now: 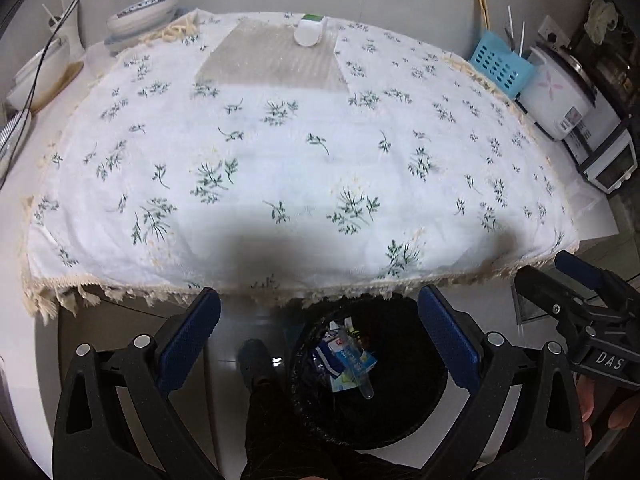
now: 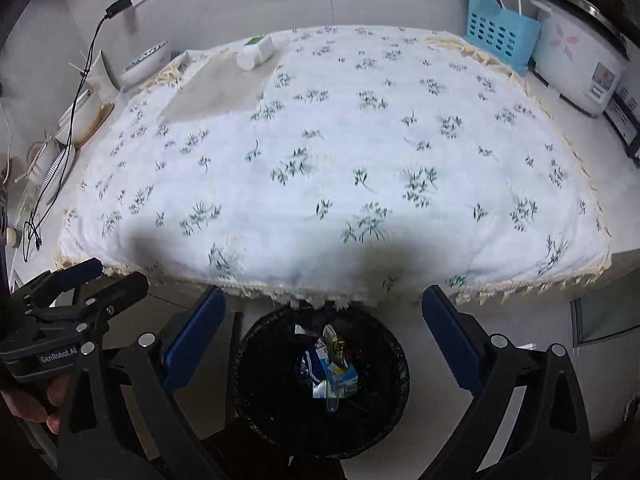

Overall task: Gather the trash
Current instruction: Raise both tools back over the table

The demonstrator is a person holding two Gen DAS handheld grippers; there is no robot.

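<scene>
Both our left gripper point(image 1: 319, 334) and right gripper point(image 2: 323, 334) hang with fingers spread and empty over the bin point(image 2: 394, 364), where the trash point(image 2: 334, 368) lies. The white bottle point(image 1: 309, 32) at twelve o'clock on the desk point(image 1: 596, 220) could roll off if we nudge it.

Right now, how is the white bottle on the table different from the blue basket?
The white bottle lies on its side on the flowery cloth; the blue basket stands upright beside the cloth, next to the rice cooker. The bottle has smooth, closed walls; the basket's walls are full of holes. The basket holds sticks that poke out of its top; the bottle holds none. Both sit at the table's far side.
</scene>
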